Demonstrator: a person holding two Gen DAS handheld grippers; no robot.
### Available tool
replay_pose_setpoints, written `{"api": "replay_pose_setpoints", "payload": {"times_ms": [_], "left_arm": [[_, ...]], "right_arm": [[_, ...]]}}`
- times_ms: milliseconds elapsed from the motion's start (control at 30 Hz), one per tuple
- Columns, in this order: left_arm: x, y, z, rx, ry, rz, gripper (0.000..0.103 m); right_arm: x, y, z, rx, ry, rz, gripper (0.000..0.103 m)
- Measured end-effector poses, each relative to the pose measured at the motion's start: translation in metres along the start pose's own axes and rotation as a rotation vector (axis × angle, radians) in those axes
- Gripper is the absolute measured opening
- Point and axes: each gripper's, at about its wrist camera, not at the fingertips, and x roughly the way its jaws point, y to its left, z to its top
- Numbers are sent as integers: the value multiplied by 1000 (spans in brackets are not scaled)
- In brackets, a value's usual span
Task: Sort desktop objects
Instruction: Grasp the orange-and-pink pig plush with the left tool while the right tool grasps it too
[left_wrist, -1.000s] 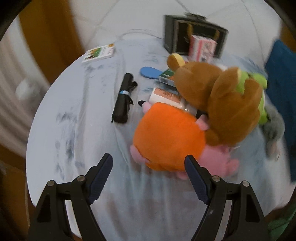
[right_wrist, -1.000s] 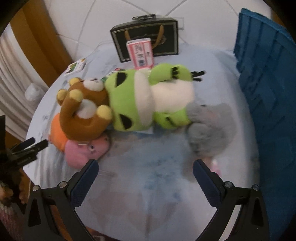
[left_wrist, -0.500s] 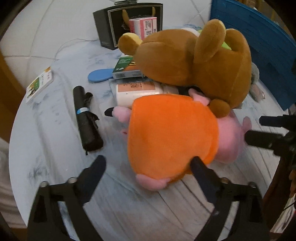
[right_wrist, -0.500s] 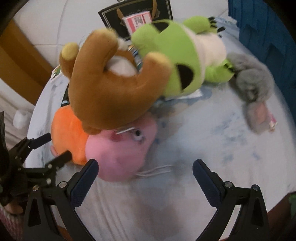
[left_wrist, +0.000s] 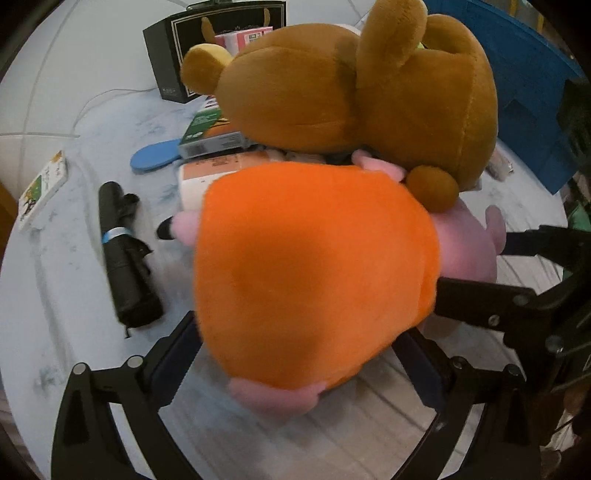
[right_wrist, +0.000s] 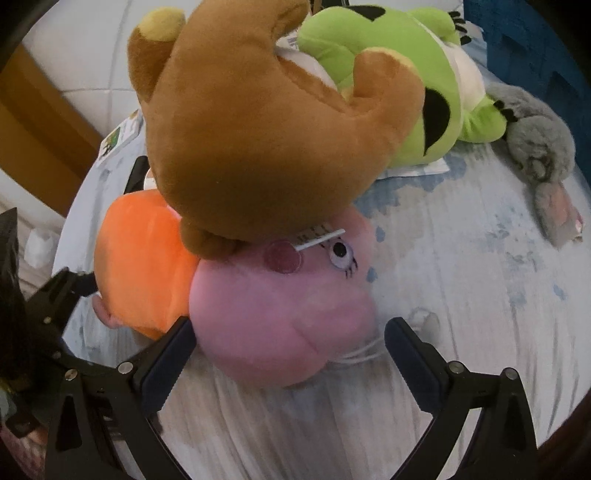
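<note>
Straddling the pig toy's (left_wrist: 314, 273) orange body near the table's (left_wrist: 55, 295) near edge, the left gripper (left_wrist: 299, 362) has jaws wide apart, closing slightly; the right gripper (right_wrist: 288, 354) gapes around its pink head, pads apparently not pressing.

Left gripper (left_wrist: 295, 362): black plastic frame, triangular cut-outs in each finger arm, silver screw heads at the joints, dark blue ribbed pads (left_wrist: 173, 363). Right gripper (right_wrist: 284, 354): same build, black arms, silver screws, navy serrated pads (right_wrist: 166, 369).
</note>
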Motion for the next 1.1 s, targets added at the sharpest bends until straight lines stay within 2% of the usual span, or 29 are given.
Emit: {"api": "replay_pose_setpoints", "payload": {"times_ms": [33,100,133,167,200,267,500,600,633,700,800,867,900,1000,1067,1100], "left_arm": [[0,-1,0,0,-1,-16,84],[-2,-6,-1,9,-16,-7,81],[-3,-8,-1,16,-20,-1,77],[-6,-11,-2,23,-24,6,75],[-9,-12,-3,26,-27,6,73],[-18,-18,-7,50,-41,16,72],[-74,-31,-16,45,-138,-10,72],[-92,-35,-10,45,-188,1,71],[-95,-36,-8,41,-192,-2,68],[-91,-36,-1,38,-172,-5,68],[-81,-33,-1,37,-127,-2,69],[-73,-27,-3,14,-91,-12,75],[-65,-25,-5,14,-66,-9,76],[-54,-27,-10,55,-40,16,83],[-50,-28,-11,82,-42,14,90],[-46,-28,-10,93,-36,18,91]], "right_arm": [[1,-1,-1,4,-3,6,103],[4,-2,-2,7,-4,12,100],[5,0,-3,1,1,12,86],[4,1,-4,-2,6,28,78],[3,3,-6,-4,8,40,76],[-4,10,-13,-41,-3,-7,74],[-48,1,-40,-30,-42,27,68],[-72,-3,-49,-28,-67,40,58],[-83,-5,-40,-31,-82,34,50],[-94,-7,-36,-36,-87,13,45],[-93,-11,-35,-20,-66,23,44],[-91,-15,-33,-7,-52,36,45],[-90,-15,-35,-3,-46,37,49],[-81,-15,-35,8,-38,52,71],[-72,-14,-33,11,-39,73,76],[-70,-12,-31,6,-41,79,82]]}}
